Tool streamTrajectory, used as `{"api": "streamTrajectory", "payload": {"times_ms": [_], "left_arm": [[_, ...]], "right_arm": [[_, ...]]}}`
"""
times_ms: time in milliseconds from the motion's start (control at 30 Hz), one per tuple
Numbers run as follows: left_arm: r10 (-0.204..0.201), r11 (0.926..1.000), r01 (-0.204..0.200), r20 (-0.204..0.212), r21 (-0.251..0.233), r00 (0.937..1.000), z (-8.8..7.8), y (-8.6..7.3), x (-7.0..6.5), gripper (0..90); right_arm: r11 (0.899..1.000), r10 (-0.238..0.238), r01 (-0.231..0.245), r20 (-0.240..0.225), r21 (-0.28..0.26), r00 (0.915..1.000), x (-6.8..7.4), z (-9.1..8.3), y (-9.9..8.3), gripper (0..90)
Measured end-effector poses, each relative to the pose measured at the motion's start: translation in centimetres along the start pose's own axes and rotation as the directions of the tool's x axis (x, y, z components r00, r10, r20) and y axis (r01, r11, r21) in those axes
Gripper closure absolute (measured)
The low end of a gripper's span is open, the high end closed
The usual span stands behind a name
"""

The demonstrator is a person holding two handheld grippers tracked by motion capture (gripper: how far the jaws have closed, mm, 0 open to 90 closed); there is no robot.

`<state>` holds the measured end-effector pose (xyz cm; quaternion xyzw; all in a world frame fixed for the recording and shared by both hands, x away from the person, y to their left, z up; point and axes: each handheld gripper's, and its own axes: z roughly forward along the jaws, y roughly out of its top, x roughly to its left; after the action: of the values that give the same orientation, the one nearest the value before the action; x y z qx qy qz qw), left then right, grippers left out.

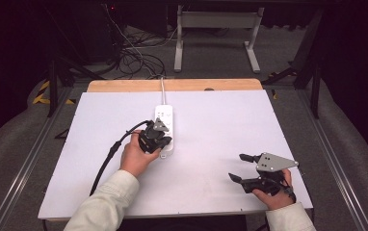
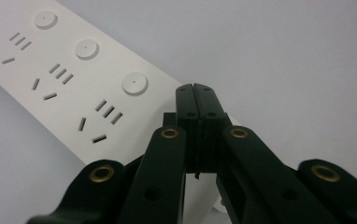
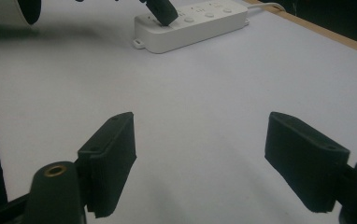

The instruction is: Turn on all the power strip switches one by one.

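One white power strip [image 1: 164,126] lies on one white table [image 1: 220,144], showing three round buttons [image 2: 87,48] and three socket groups [image 2: 55,80] in the left gripper view, with two grippers, left [image 1: 159,132] and right [image 1: 237,167], over it.

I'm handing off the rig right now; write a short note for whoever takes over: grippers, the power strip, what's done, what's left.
Left gripper: jaws shut, holding nothing, tips over the near end of the power strip, beside its nearest round button. Whether they touch it I cannot tell.
Right gripper: jaws open, empty, off to the right near the table's front edge.
Power strip: flat on the table mid-way back, cord running off the far edge, nothing plugged in.
Done: left gripper brought to the strip.
Left: probably pressing that button; check contact first.
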<state>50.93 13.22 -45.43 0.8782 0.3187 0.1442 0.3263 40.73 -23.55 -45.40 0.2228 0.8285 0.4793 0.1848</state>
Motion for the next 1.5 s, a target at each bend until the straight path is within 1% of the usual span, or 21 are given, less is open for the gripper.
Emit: {"api": "streamTrajectory", "payload": {"times_ms": [133, 200, 233, 300, 467, 533, 767, 833, 867, 900, 933, 967, 1000, 1100, 1167, 1300, 1400, 1433, 1500], "left_arm": [[0.006, 1.0, -0.006, -0.007, 0.004, 1.0, 0.0, 0.0, -0.1, 89.9], [0.002, 1.0, -0.002, -0.003, 0.004, 1.0, 0.0, 0.0, 0.0, 89.9], [0.0, 1.0, 0.0, 0.007, 0.003, 1.0, 0.0, 0.0, 0.2, 89.9], [0.004, 1.0, -0.004, 0.011, -0.001, 0.9999, 0.0, -0.1, 0.2, 89.9], [0.005, 1.0, -0.005, 0.005, 0.004, 1.0, 0.1, 0.0, 0.1, 90.0], [0.018, 0.9998, -0.018, -0.007, 0.007, 0.9998, 0.1, 0.0, -0.1, 90.0], [0.027, 0.9995, -0.026, -0.017, 0.016, 0.9995, 0.2, 0.1, -0.2, 90.0], [0.02, 0.9997, -0.02, -0.019, 0.016, 0.9996, 0.2, 0.1, -0.2, 90.0], [0.006, 0.9998, -0.006, -0.013, 0.017, 0.9999, 0.1, 0.1, -0.1, 90.0], [0.006, 0.9998, -0.006, -0.013, 0.017, 0.9999, 0.1, 0.1, -0.1, 90.0], [-0.008, 0.9996, 0.008, -0.004, 0.025, 1.0, 0.1, 0.2, 0.0, 90.0], [0.001, 0.9995, 0.0, -0.039, 0.032, 0.9992, 0.0, 0.4, 0.0, 90.0], [0.008, 0.9996, -0.005, -0.075, 0.028, 0.9971, -0.1, 0.4, 0.0, 90.0], [-0.007, 1.0, 0.007, -0.054, 0.003, 0.9985, -0.4, 0.7, 0.3, 89.9], [-0.008, 1.0, 0.008, -0.046, 0.001, 0.9989, -0.5, 0.9, 0.3, 89.9], [-0.024, 0.9994, 0.022, -0.04, -0.027, 0.9989, -0.8, 1.7, 0.7, 89.9], [-0.031, 0.9989, 0.03, -0.043, -0.036, 0.9986, -0.9, 2.0, 0.9, 89.9], [-0.032, 0.9987, 0.03, -0.056, -0.041, 0.9979, -0.8, 2.3, 1.0, 89.9], [-0.034, 0.9987, 0.031, -0.063, -0.039, 0.9975, -0.7, 2.4, 1.1, 89.9]], "right_arm": [[1.0, -0.002, 0.002, 0.0, -0.001, 1.0, 0.0, 0.0, 0.0, 25.4], [1.0, -0.002, 0.002, -0.001, 0.0, 1.0, 0.0, 0.0, 0.0, 25.4], [1.0, -0.002, 0.002, -0.001, 0.0, 1.0, 0.0, 0.0, 0.0, 25.4], [1.0, -0.003, 0.003, 0.0, -0.001, 1.0, 0.0, 0.0, 0.0, 25.4], [1.0, -0.002, 0.002, -0.001, 0.0, 1.0, 0.0, 0.1, 0.0, 25.4], [1.0, -0.003, 0.003, -0.001, 0.0, 1.0, 0.1, 0.1, 0.0, 25.4], [1.0, -0.002, 0.002, -0.001, 0.002, 1.0, 0.1, 0.1, 0.0, 25.4], [1.0, -0.003, 0.003, -0.001, 0.003, 1.0, 0.1, 0.1, 0.0, 25.4], [1.0, -0.006, 0.006, -0.001, 0.003, 1.0, 0.1, 0.1, 0.0, 25.4], [1.0, -0.005, 0.005, -0.001, 0.001, 1.0, 0.1, 0.1, 0.0, 25.4], [1.0, -0.003, 0.003, 0.0, 0.001, 1.0, 0.0, 0.1, 0.0, 25.3], [1.0, -0.002, 0.002, 0.0, 0.001, 1.0, 0.0, 0.1, 0.0, 25.3], [1.0, -0.002, 0.002, 0.0, 0.002, 1.0, 0.0, 0.1, 0.0, 25.3], [1.0, -0.001, 0.001, -0.001, 0.004, 1.0, -0.1, 0.1, 0.0, 25.2], [1.0, 0.001, -0.001, -0.002, 0.006, 1.0, -0.1, 0.1, 0.0, 25.2], [1.0, 0.0, 0.0, -0.003, 0.003, 1.0, 0.0, 0.1, -0.1, 25.2], [1.0, -0.003, 0.003, -0.001, 0.003, 1.0, 0.0, 0.0, 0.0, 25.2], [1.0, -0.003, 0.003, -0.002, 0.003, 1.0, 0.0, 0.1, 0.0, 25.2], [1.0, -0.001, 0.001, -0.002, 0.005, 1.0, 0.0, 0.0, -0.1, 25.2]]}}
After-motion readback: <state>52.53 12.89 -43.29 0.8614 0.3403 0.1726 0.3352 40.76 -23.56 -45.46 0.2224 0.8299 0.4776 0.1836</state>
